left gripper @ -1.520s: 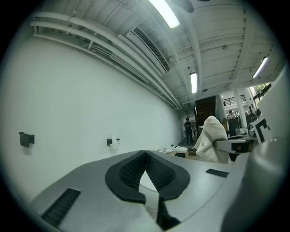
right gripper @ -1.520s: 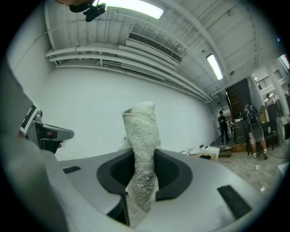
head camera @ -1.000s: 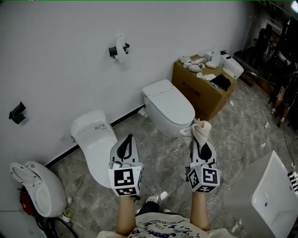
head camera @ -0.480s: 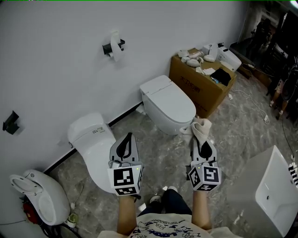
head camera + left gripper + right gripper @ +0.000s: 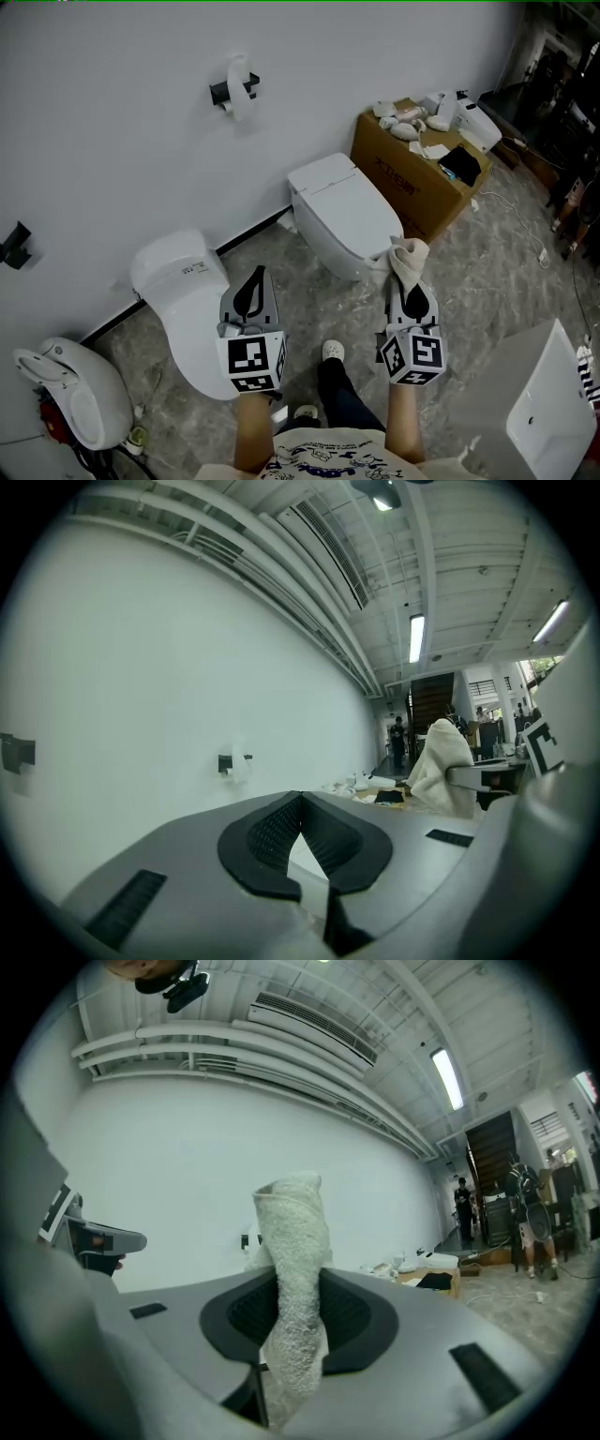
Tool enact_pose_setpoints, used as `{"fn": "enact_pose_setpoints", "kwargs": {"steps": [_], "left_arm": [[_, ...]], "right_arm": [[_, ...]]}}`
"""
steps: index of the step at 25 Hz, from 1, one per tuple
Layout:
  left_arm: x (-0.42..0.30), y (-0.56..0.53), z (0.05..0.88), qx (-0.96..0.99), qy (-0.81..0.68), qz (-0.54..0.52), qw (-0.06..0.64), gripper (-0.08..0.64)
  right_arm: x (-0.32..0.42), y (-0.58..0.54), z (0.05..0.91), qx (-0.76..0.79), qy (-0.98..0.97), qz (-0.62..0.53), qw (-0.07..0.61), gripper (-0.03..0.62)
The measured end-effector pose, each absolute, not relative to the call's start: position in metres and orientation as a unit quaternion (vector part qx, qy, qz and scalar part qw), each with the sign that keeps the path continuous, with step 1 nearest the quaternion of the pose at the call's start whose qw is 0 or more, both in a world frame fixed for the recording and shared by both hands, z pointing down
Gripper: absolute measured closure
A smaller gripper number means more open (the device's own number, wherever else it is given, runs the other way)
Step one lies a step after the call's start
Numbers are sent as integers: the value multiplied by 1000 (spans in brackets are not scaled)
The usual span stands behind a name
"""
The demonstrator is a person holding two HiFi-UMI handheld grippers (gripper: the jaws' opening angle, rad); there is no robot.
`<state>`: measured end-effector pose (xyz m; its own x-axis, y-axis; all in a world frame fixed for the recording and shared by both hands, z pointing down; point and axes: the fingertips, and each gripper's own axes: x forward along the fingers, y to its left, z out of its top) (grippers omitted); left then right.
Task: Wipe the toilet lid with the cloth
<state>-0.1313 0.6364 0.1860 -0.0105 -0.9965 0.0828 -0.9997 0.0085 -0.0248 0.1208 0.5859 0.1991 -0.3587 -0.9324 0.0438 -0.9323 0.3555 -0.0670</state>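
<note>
White terry cloth (image 5: 410,257) stands up out of the right gripper (image 5: 407,279), whose jaws are clamped on its middle. It is bunched into a loose upright roll, folded over at the top, with a tail hanging below the pads. We have taken a step in the last second: a shoe (image 5: 332,350) now shows ahead of us on the marbled floor (image 5: 487,272), and the scene has slid in the head view while both grippers kept their places out in front. The left gripper (image 5: 259,277) is closed tip to tip with nothing between its jaws.

That reads to us as the walk-up, with wiping not yet begun. The toilet lid (image 5: 349,208) is shut, smooth and white, just beyond the cloth's tip; whether they touch we cannot tell. A second toilet (image 5: 183,291) sits to the left.
</note>
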Motion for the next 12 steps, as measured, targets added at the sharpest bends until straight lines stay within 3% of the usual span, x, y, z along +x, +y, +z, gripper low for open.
{"fn": "enact_pose_setpoints", "kwargs": {"steps": [12], "left_arm": [[-133,465,162,665,-746,35,8,557]], "right_arm": [[122,381,177,-532,846,-39,15,494]]}}
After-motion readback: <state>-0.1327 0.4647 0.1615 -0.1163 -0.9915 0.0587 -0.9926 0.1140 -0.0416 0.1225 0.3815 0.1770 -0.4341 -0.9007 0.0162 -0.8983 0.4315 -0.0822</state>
